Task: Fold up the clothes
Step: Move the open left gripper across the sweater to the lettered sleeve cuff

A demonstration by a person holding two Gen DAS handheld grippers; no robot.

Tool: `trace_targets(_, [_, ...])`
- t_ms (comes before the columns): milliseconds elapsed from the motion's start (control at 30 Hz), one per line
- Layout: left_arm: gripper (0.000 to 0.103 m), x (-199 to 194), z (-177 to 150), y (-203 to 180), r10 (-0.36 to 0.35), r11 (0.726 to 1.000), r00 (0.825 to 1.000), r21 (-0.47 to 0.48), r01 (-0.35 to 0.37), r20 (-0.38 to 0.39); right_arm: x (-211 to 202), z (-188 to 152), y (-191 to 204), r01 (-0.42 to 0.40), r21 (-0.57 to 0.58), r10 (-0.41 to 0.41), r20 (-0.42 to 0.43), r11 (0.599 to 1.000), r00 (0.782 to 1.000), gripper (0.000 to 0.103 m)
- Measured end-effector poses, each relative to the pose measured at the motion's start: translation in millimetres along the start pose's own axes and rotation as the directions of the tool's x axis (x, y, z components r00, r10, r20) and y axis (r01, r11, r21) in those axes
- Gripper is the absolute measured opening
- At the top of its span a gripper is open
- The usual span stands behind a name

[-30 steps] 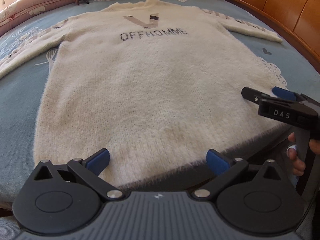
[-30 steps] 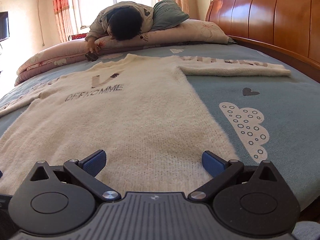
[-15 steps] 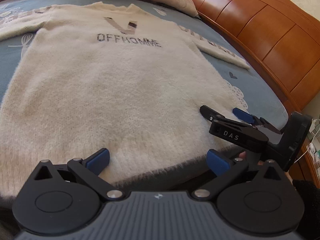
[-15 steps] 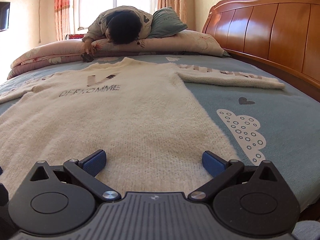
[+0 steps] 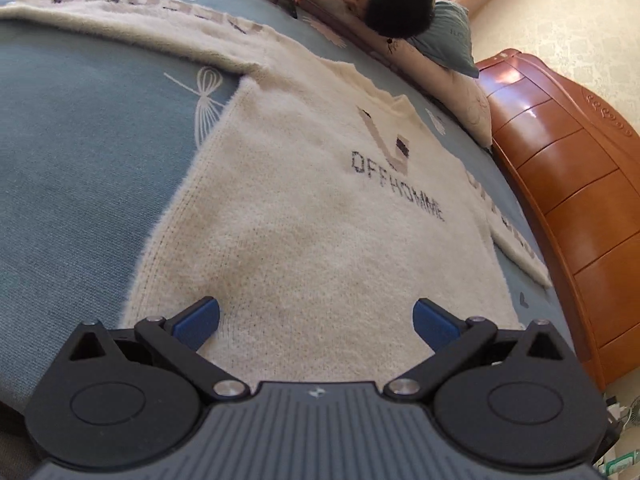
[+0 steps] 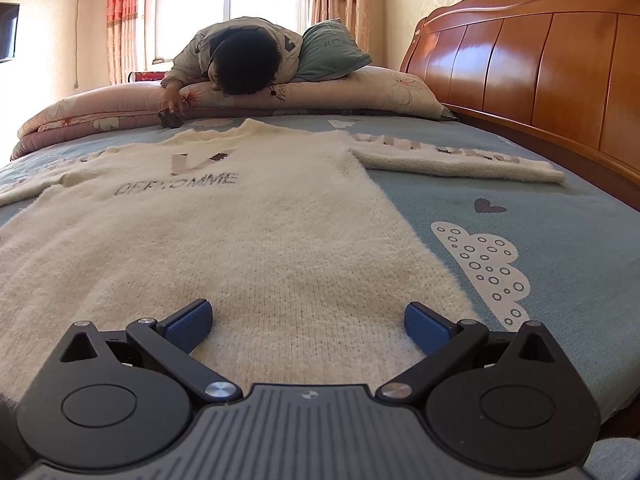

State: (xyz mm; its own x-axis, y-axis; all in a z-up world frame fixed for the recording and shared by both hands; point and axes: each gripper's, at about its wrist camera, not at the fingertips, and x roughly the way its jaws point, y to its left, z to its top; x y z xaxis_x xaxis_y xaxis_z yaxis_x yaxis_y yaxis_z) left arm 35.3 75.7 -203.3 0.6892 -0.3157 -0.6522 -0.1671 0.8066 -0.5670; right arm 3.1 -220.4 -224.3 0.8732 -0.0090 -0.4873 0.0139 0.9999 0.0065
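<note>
While both tongs are held low over the near hem, this is what is seen, placed against the sweater:

Left gripper [image 5: 316,316]: its blue pads are spread wide apart, nothing is held between them, and it is poised over the hem towards the sweater's left side edge.

Right gripper [image 6: 308,322]: its pads are likewise parted and empty, set over the hem close to the sweater's right bottom corner.

Sweater [image 6: 240,236]: it is laid flat and face up, lettering showing, hem nearest the tongs and neckline farthest; no fold is seen in the body.

Sleeves: the right sleeve [image 6: 460,164] and the left sleeve [image 5: 132,28] are stretched straight out from the shoulders.

Bedspread [image 6: 560,240]: the blue cover is exposed on both sides of the sweater.

Headboard [image 6: 540,60]: it is stood beyond the right sleeve's cuff.

Person [image 6: 244,60]: someone is slumped over the pillows just past the neckline.

Risk, grip: the fluffy knit could be pinched only by its top layer, so that the back layer is left behind and the fold is skewed.

Risk, bedspread: the cover could be caught along with the hem if the pads are pressed too deep.

Risk, sleeves: they may be dragged askew if the body is lifted unevenly.
</note>
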Motion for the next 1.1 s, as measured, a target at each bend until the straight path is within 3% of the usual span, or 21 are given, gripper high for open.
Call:
trace_targets(167, [0.102,-13.3,19.6,8.1,0.017,0.997,1.0,-0.073,-0.018,-0.023,0.7,-0.5,2.4,0.011,0.0,-0.011,0.006,1.0,1.0,0.103])
trace_targets(233, [0.102,-10.9,30.0,-1.6,-0.001,0.999,1.0,-0.035,0.0,-0.031,1.0,-0.5,3.0,0.015,0.001,-0.015,0.007,1.0,1.0,0.103])
trace_targets(400, [0.102,15.9,44.9,-33.9,0.039,0.995,0.996,0.097,-0.031,-0.08,0.5,-1.7,3.3,0.018,-0.001,-0.018,0.011,1.0,1.0,0.103])
trace_targets(533, [0.102,36.4,33.5,-37.7,0.074,0.992,0.992,0.111,-0.062,-0.101,0.4,-2.2,3.1,0.019,-0.002,-0.019,0.013,1.0,1.0,0.103])
trace_targets(667, [0.102,29.0,16.6,-29.4,0.049,0.985,0.997,0.167,-0.039,-0.059,1.5,-1.1,3.4,0.02,-0.002,-0.02,0.006,1.0,1.0,0.103])
trace_targets(733, [0.102,21.0,16.5,-22.2,0.046,0.988,0.997,0.149,-0.037,-0.062,1.7,-0.6,3.1,0.019,0.0,-0.019,0.001,1.0,1.0,0.103])
trace_targets(867, [0.102,8.2,27.0,-15.5,0.056,0.994,0.996,0.101,-0.048,-0.072,1.7,0.2,3.1,0.019,0.0,-0.019,-0.005,1.0,1.0,0.103])
trace_targets(1100, [0.102,1.0,57.8,-35.5,0.018,0.985,0.999,0.172,-0.011,-0.039,-0.6,4.9,3.1,0.009,-0.006,-0.01,-0.029,1.0,1.0,0.103])
